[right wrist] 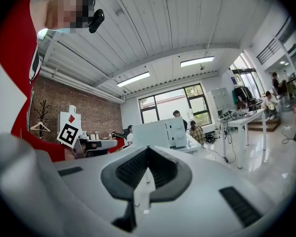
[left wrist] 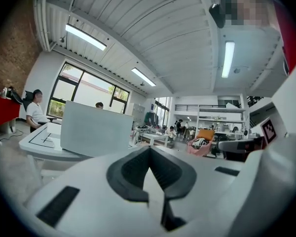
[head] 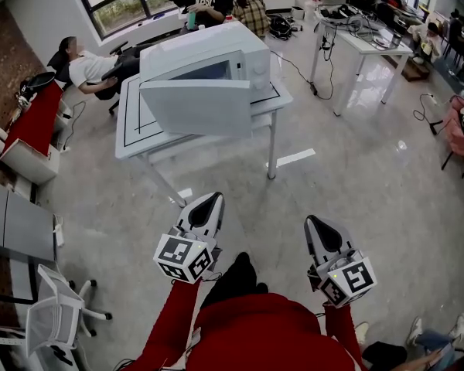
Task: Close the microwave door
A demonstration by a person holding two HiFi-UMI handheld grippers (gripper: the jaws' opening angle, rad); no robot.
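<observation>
A white microwave (head: 216,56) stands on a white table (head: 139,134) across the room. Its door (head: 195,107) hangs swung open toward me, wide and blank. In the left gripper view the door (left wrist: 96,128) shows as a pale panel above the table (left wrist: 44,142). From the right gripper view the microwave (right wrist: 160,132) looks small and distant. My left gripper (head: 214,197) and right gripper (head: 312,220) are held close to my body, well short of the table. Both are shut with nothing between the jaws, as the left gripper (left wrist: 149,154) and right gripper (right wrist: 148,157) views confirm.
A second white table (head: 363,41) with cables stands at the back right. People sit behind the microwave table. A red cabinet (head: 35,118) lines the left wall and a white chair (head: 54,315) stands at my near left. Pale tiled floor lies between me and the table.
</observation>
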